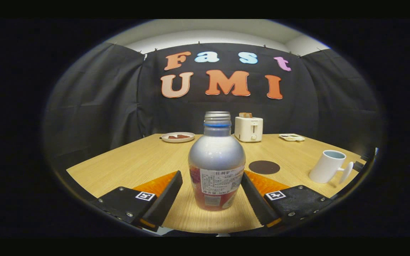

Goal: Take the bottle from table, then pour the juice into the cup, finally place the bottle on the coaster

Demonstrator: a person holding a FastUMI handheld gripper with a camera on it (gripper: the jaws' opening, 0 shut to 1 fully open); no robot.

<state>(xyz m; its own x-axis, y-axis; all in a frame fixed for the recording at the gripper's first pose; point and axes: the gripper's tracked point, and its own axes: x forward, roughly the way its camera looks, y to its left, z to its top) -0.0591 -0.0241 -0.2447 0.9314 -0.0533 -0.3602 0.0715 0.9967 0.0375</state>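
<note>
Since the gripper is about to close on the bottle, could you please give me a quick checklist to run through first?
1. Bottle between the fingers: ok, it stands upright on the table, roughly centred.
2. Gripper open wide enough: ok, a gap shows on the left; the right finger looks close to or at the bottle.
3. Bottle cap off for pouring: ok, bare threads show at the neck.
4. Cup ready: ok, upright to the right, beyond the fingers; contents cannot tell.
5. Coaster free: ok, nothing lies on it.
6. Juice level in the bottle: cannot tell.
</note>
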